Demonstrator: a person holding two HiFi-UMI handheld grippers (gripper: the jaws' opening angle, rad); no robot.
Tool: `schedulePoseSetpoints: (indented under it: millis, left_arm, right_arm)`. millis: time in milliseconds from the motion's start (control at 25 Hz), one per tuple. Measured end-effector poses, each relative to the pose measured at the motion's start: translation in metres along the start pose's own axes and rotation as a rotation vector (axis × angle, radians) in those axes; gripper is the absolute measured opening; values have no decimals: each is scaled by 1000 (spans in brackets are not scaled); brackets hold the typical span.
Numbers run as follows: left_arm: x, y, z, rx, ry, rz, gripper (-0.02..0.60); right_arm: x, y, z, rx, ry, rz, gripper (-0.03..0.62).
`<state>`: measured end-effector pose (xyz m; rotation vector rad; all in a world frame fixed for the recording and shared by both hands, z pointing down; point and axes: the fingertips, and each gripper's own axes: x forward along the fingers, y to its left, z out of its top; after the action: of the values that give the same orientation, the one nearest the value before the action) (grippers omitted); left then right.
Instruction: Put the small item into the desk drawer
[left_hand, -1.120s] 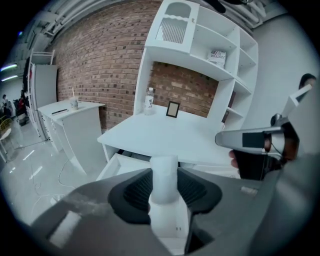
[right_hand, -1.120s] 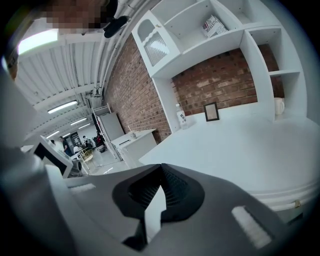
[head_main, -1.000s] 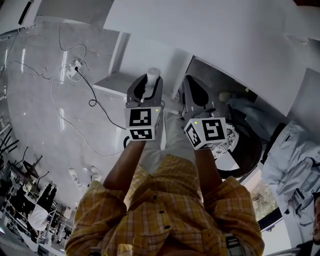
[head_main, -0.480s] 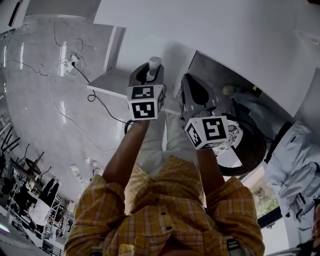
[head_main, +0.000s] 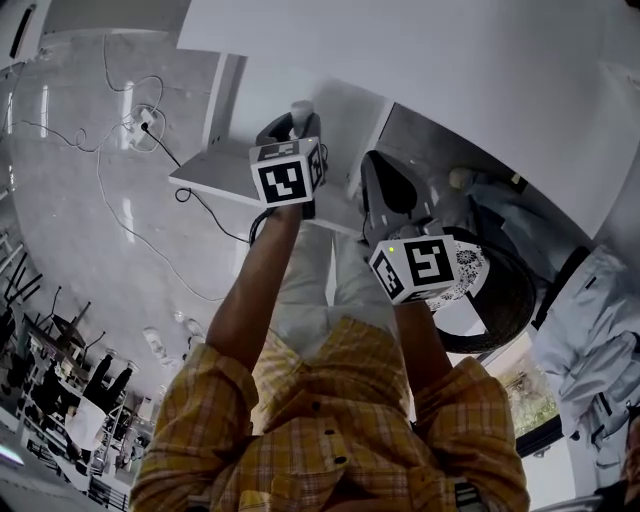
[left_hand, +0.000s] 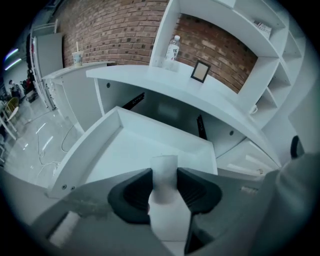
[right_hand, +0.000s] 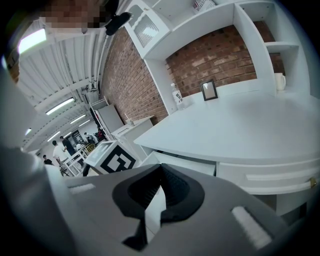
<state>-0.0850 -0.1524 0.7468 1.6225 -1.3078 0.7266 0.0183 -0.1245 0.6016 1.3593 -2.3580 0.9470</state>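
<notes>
Big white desk (left_hand: 165, 82) up top, and its drawer (left_hand: 90, 145) is pulled wide open beneath it. The left gripper (left_hand: 164, 181) is tilted down over that drawer, pads clamped on the small item (left_hand: 164, 165). It's plain white and smooth, with a flat-topped narrow upper part that broadens below the pads, poking out past the tips above the drawer's floor. The right gripper (right_hand: 160, 172) is off to the side, jaws together on nothing.

Bottle (left_hand: 172, 48) & frame (left_hand: 200, 71) on desk (left_hand: 150, 80), drawer (left_hand: 132, 150) out below.
</notes>
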Motion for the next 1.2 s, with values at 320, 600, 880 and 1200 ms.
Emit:
schedulePoseSetpoints:
  millis: [320, 600, 880, 1200]
  left_arm:
    - [32, 12, -12, -56, 60, 21, 166]
    - [57, 26, -22, -77, 105, 45, 166]
    - [73, 32, -27, -93, 134, 65, 166]
    - [70, 33, -29, -129, 134, 61, 169]
  right_arm:
    - [3, -9, -8, 15, 11, -2, -2]
    - [6, -18, -18, 30, 26, -7, -2]
    - [12, -25, -18, 37, 40, -7, -2]
    - [6, -19, -16, 42, 51, 3, -2]
